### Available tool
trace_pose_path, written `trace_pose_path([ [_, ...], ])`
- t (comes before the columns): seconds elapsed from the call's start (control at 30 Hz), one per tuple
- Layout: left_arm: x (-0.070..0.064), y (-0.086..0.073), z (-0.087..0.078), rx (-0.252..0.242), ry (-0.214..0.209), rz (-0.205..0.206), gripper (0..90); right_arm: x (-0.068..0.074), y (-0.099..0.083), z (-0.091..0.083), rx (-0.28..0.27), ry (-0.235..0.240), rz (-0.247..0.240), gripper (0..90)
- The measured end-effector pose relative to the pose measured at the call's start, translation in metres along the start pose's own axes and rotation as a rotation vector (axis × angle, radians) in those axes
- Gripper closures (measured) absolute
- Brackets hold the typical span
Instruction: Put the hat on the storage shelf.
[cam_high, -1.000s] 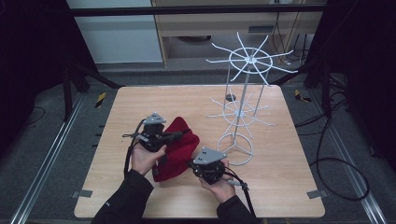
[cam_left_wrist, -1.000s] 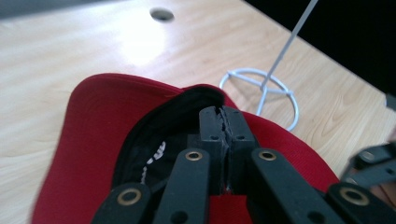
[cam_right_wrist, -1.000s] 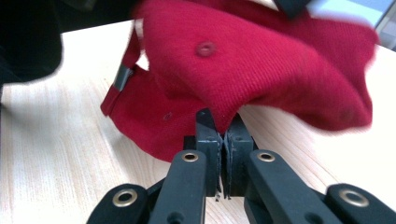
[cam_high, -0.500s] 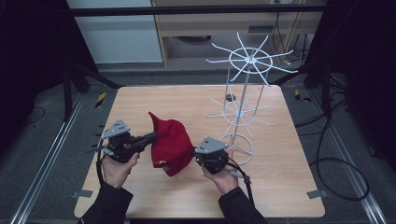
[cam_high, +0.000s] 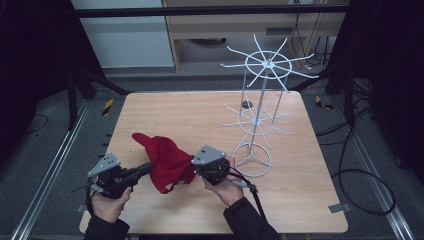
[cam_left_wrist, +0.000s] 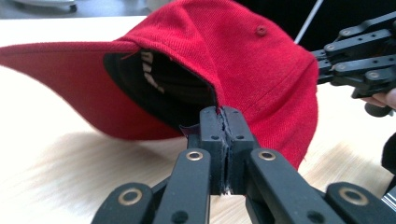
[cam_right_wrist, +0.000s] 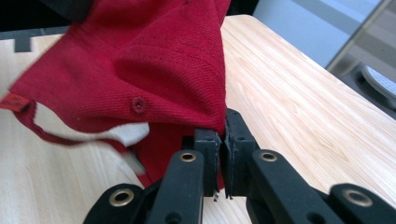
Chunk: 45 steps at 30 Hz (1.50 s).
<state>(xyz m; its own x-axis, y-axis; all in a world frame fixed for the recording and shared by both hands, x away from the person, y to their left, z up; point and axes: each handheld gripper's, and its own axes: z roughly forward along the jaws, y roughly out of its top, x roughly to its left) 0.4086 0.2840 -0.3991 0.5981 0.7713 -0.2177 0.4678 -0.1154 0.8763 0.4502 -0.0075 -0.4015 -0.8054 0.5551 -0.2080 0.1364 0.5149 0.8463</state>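
Note:
A red cap (cam_high: 167, 159) hangs just above the wooden table (cam_high: 300, 200), held between both grippers. My left gripper (cam_high: 148, 167) is shut on the cap's edge at its left side; in the left gripper view the jaws pinch the rim (cam_left_wrist: 219, 112) beside the dark inside and the brim (cam_left_wrist: 51, 56). My right gripper (cam_high: 196, 167) is shut on the cap's right side; in the right gripper view its jaws clamp the red cloth (cam_right_wrist: 187, 84) near an eyelet. The cap's brim (cam_high: 142, 138) points to the far left.
A white wire rack (cam_high: 260, 100) with two tiers of spokes stands on a ring base (cam_high: 252, 160) just right of my right gripper. A small dark disc (cam_high: 247, 104) lies behind it. The table's near edge is close to both hands.
My left gripper has swung from the table's middle down to the near left corner. The cap has lifted off the table and stretched between the two grippers.

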Motion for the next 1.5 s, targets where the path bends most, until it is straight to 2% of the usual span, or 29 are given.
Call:
trace_pose_path([
  [0.17,0.010,-0.020,-0.013,0.011,0.032,-0.056,88.4,0.016,0.001,0.015,0.017,0.050,-0.020,82.3],
  [0.4,0.018,-0.036,-0.008,0.061,0.063,-0.075,88.4,0.025,-0.001,0.026,0.032,0.074,-0.019,73.3],
  [0.43,0.019,-0.038,-0.005,0.079,0.081,-0.063,88.4,0.027,-0.004,0.028,0.032,0.080,-0.007,68.3],
  [0.47,0.020,-0.039,-0.003,0.089,0.093,-0.054,88.4,0.027,-0.004,0.028,0.032,0.080,-0.007,68.3],
  [0.53,0.024,-0.044,0.005,0.125,0.145,-0.027,88.3,0.027,-0.007,0.030,0.025,0.086,0.012,61.6],
  [0.6,0.026,-0.045,0.007,0.137,0.158,-0.024,88.3,0.027,-0.009,0.030,0.026,0.091,0.019,59.5],
  [0.63,0.028,-0.047,0.011,0.161,0.173,-0.023,88.3,0.027,-0.014,0.028,0.027,0.108,0.030,54.9],
  [0.7,0.029,-0.049,0.014,0.175,0.179,-0.027,88.3,0.026,-0.016,0.027,0.027,0.108,0.029,53.6],
  [0.77,0.029,-0.052,0.021,0.205,0.180,-0.016,88.3,0.022,-0.024,0.024,0.031,0.098,0.047,51.1],
  [0.9,0.024,-0.055,0.026,0.228,0.168,-0.004,88.1,0.015,-0.031,0.020,0.022,0.091,0.083,49.1],
  [0.97,0.019,-0.057,0.031,0.243,0.159,0.015,87.9,0.009,-0.036,0.014,0.013,0.077,0.120,47.3],
  [1.0,0.017,-0.058,0.032,0.253,0.156,0.027,87.9,0.009,-0.036,0.014,0.013,0.077,0.120,47.3],
  [1.03,0.015,-0.059,0.034,0.268,0.151,0.053,87.3,0.005,-0.038,0.011,0.003,0.066,0.139,47.0],
  [1.1,0.013,-0.058,0.031,0.252,0.144,0.062,86.2,0.003,-0.040,0.008,-0.003,0.056,0.155,46.2],
  [1.17,0.012,-0.055,0.023,0.220,0.139,0.059,79.4,0.000,-0.042,0.004,-0.005,0.042,0.162,45.8],
  [1.2,0.012,-0.055,0.023,0.220,0.139,0.059,77.0,0.000,-0.042,0.004,-0.005,0.042,0.162,45.8],
  [1.23,0.010,-0.053,0.014,0.179,0.137,0.059,73.5,-0.003,-0.044,0.000,0.003,0.030,0.162,45.4],
  [1.27,0.010,-0.053,0.014,0.179,0.137,0.059,70.2,-0.003,-0.044,0.000,0.003,0.030,0.162,45.4],
  [1.3,0.009,-0.051,0.009,0.152,0.148,0.071,67.4,-0.006,-0.047,-0.004,0.007,0.021,0.169,44.9],
  [1.33,0.009,-0.051,0.009,0.152,0.148,0.071,65.8,-0.007,-0.048,-0.005,0.011,0.015,0.171,44.8],
  [1.43,0.007,-0.043,0.005,0.098,0.154,0.090,58.8,-0.010,-0.054,-0.013,0.007,0.007,0.183,44.3],
  [1.5,0.006,-0.041,0.004,0.085,0.152,0.105,56.4,-0.010,-0.056,-0.015,0.009,0.004,0.188,44.1],
])
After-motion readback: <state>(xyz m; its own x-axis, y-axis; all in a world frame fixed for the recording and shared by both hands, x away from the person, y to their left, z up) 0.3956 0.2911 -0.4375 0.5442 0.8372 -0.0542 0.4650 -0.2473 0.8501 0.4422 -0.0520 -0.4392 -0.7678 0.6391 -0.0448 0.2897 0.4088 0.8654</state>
